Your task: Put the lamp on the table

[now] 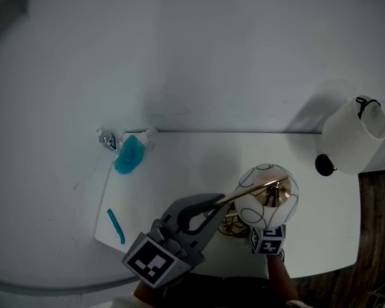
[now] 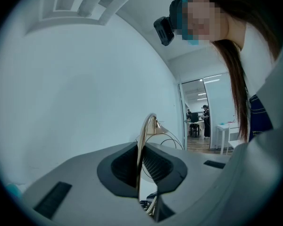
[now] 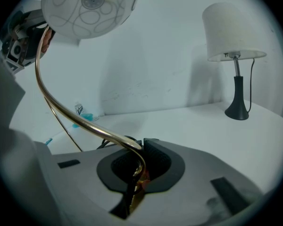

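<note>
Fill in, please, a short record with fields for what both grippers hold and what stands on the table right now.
left gripper: shut on the gold stem of the globe lamp
right gripper: shut on the same stem, low down
lamp base: hidden; contact with the table cannot be told
second lamp: upright at the table's far right, white shade, black foot
blue item: far left, by the wall
blue stick: near the left front edge
</note>
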Tool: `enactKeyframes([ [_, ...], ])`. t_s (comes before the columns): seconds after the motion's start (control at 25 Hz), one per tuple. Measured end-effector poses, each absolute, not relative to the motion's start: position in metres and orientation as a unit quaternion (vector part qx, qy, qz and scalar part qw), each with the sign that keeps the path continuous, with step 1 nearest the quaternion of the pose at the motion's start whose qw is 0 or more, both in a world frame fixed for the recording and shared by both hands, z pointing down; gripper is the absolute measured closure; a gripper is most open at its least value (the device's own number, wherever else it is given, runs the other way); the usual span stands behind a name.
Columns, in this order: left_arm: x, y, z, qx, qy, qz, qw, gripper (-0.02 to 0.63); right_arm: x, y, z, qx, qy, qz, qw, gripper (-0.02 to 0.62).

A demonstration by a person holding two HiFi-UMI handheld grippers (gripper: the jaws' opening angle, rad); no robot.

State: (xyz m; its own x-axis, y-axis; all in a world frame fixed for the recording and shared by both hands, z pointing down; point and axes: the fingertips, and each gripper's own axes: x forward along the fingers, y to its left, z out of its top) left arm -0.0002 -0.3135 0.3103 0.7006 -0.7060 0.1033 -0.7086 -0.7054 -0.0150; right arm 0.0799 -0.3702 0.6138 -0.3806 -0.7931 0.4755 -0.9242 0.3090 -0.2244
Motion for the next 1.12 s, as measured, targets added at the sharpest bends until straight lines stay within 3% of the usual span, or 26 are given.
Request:
enactKeyframes([
  [1.12, 0.0012, -0.3111, 0.3129, 0.921, -0.385, 0.059, 0.017, 0.569, 0.0798, -0.3722, 0.6134, 0.532, -0.805, 0.228, 0.132, 0.580],
])
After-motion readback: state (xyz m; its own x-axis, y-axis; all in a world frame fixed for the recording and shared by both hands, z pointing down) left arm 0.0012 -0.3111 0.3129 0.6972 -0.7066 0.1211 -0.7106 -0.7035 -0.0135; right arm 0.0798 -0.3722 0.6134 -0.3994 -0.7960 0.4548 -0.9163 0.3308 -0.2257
